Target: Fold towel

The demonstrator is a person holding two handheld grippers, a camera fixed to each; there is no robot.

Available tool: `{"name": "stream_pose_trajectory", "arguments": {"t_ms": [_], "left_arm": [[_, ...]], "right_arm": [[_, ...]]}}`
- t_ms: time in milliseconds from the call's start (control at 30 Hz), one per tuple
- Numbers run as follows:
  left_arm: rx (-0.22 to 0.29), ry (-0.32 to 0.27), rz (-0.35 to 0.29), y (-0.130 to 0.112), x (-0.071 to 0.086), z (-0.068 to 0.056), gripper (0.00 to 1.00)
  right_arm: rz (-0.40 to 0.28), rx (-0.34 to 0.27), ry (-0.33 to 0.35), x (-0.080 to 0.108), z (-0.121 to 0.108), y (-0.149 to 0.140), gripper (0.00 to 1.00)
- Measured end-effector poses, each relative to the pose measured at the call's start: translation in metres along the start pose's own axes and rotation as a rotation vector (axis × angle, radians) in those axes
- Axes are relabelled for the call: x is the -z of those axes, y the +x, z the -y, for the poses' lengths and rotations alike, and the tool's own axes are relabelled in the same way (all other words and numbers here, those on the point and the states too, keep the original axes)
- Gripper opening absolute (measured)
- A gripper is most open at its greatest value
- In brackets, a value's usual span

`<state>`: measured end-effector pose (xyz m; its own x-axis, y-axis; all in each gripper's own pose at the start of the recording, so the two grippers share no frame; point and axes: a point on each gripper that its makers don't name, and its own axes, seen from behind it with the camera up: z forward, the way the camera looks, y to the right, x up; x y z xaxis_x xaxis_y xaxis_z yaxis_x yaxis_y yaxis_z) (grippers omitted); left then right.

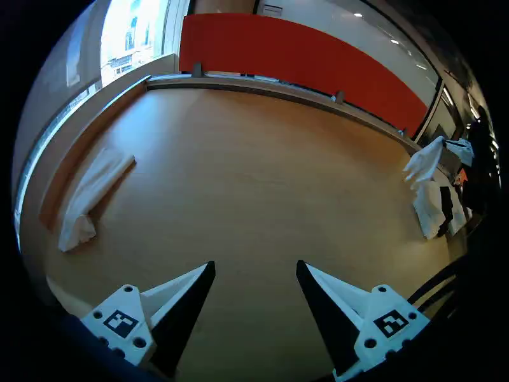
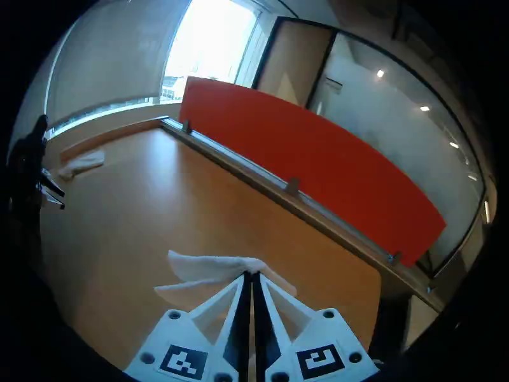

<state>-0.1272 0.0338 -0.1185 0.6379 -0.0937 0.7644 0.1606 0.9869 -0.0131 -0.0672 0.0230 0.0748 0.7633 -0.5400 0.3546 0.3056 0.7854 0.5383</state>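
Wood-grain counter (image 1: 254, 178), bounded at the back by a red partition (image 1: 299, 57) on a grey rail. A bright window (image 1: 130, 32) stands at one end and a frosted glass wall (image 2: 382, 108) rises behind the partition.

The left tongs (image 1: 255, 263) are spread wide above bare wood, holding nothing. The right tongs (image 2: 251, 275) are closed, pinching the white towel (image 2: 203, 267) at its near fold. The rest of the towel lies crumpled on the counter just ahead of them.

A rolled towel (image 1: 92, 194) lies by the window-side ledge, well apart from both tongs. In the right gripper view it is small and distant (image 2: 83, 162).

In the left gripper view, pale cloth (image 1: 425, 162) and dark shapes bunch at the counter's right edge, too small to sort out. In the right gripper view, a dark silhouette (image 2: 25, 165) at the left margin is cut off.
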Motion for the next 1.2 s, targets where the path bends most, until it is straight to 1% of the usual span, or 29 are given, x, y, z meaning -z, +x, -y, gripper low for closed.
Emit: {"name": "stream_pose_trajectory", "arguments": {"t_ms": [200,400,500,700,900,1200], "left_arm": [[-0.004,0.002,0.006,-0.001,0.000,-0.003,0.95],[-0.011,0.002,0.009,0.000,-0.001,-0.008,0.95],[-0.015,0.001,0.008,0.002,-0.002,-0.010,0.95],[-0.024,0.001,0.009,0.003,-0.003,-0.015,0.95],[-0.026,-0.003,0.011,0.003,-0.005,-0.021,0.95],[-0.032,-0.006,0.013,0.004,-0.006,-0.024,0.95]], "right_arm": [[0.028,-0.006,-0.035,0.006,-0.029,-0.017,0.02],[0.040,-0.026,-0.075,0.012,-0.056,-0.030,0.02],[0.037,-0.039,-0.089,0.015,-0.068,-0.032,0.02],[0.053,-0.037,-0.113,0.021,-0.088,-0.040,0.02],[0.064,-0.047,-0.133,0.026,-0.099,-0.049,0.02],[0.075,-0.056,-0.143,0.032,-0.102,-0.058,0.02]]}}
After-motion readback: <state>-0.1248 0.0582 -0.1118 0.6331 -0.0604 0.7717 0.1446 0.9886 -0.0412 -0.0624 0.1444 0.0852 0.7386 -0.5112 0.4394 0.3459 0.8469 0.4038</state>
